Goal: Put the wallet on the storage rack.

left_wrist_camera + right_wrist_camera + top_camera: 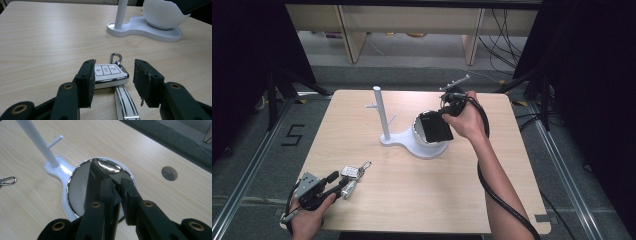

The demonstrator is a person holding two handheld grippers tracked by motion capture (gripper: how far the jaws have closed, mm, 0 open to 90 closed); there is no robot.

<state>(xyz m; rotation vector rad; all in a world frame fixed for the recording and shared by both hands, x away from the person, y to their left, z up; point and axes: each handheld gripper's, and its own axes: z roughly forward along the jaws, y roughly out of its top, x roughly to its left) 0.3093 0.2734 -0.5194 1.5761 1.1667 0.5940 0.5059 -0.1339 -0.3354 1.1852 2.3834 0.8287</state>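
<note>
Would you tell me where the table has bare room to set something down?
The table is bare along its left edge beside the white stand, and across the near right between the car key and the right forearm. It is crowded around the bowl, where the right gripper holds a black wallet.

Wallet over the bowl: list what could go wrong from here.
1. The right gripper pinches only the edge of the black wallet; it may slip and drop askew.
2. The wallet looks nearly as wide as the bowl, so it may catch on the rim and tip the white stand.
3. The left gripper straddles the key fob, touching one side; it could nudge it.
</note>
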